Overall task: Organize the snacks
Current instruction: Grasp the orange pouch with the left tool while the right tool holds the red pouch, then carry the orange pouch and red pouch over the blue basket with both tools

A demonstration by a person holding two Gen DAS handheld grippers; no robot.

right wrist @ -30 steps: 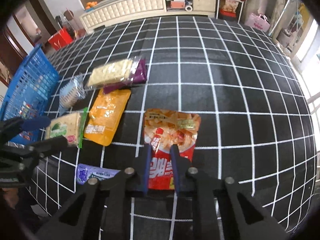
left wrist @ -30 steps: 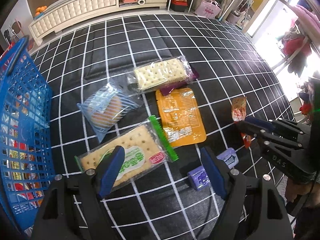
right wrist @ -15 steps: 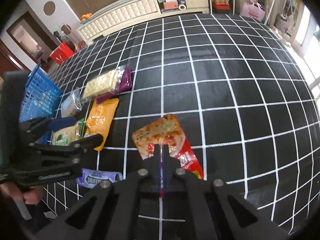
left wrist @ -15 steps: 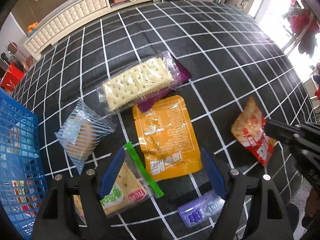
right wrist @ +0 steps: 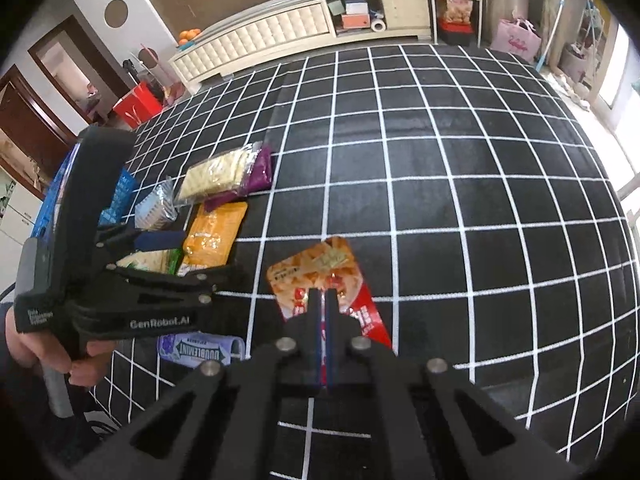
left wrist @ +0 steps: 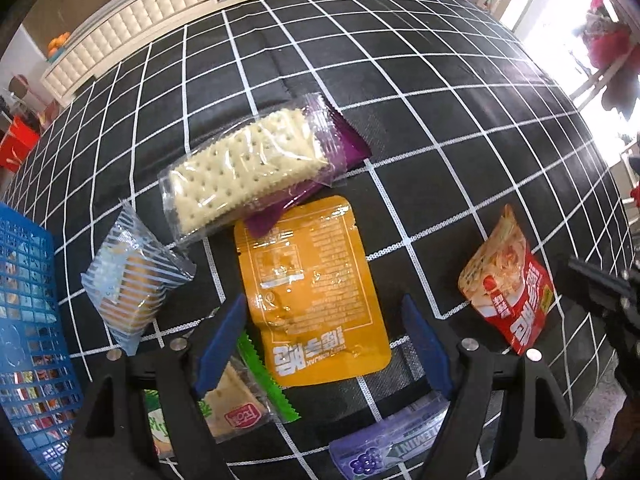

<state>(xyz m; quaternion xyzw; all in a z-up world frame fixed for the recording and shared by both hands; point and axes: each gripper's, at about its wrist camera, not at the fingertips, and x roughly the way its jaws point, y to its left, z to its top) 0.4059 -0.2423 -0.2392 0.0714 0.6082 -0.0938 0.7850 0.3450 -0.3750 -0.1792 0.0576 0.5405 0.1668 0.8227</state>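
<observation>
Red snack bag [right wrist: 325, 276] is pinched at its near edge in the right gripper [right wrist: 324, 300], tilted up off the checked cloth [right wrist: 440, 160]. Left gripper [left wrist: 320, 320] hangs wide apart over the orange pouch [left wrist: 312, 292], holding nothing.

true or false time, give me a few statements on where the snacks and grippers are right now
1. The right gripper is shut on the red snack packet. True.
2. The left gripper is shut on the orange pouch. False: it is open above it.
3. The clear cracker pack lies partly on a purple packet. True.
4. The blue basket sits right of the snacks in the left wrist view. False: it is at the left edge.
</observation>
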